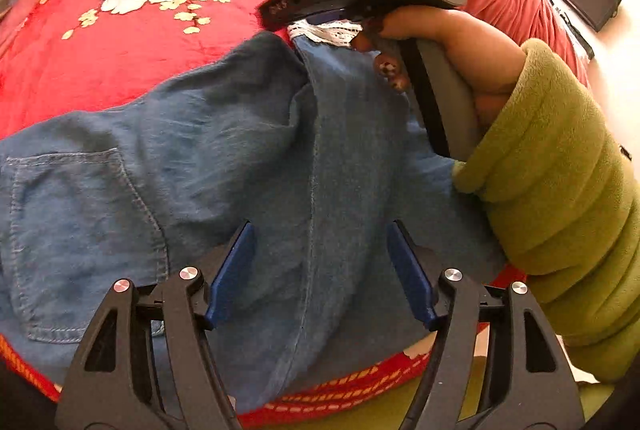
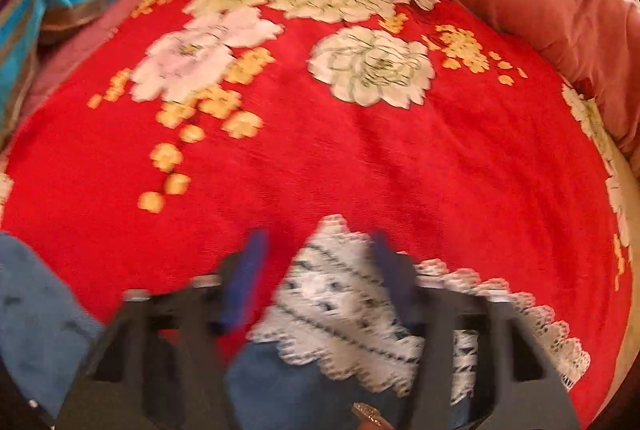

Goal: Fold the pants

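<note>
Right wrist view blurring: right gripper (image 2: 316,250) jaws apart around blue denim pants (image 2: 300,386) white lace hem (image 2: 340,310), contact unclear; left gripper (image 1: 320,242) gaping over denim; red floral blanket (image 2: 360,158) lying open upper frame.

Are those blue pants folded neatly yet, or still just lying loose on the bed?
Still loose. The pants lie rumpled across the red blanket, one leg draped unevenly, its lace hem not matched to any edge.

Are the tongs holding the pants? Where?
The left tongs are open, holding nothing. The lace hem of the pants lies between the right tongs; too blurry to tell if pinched.
</note>
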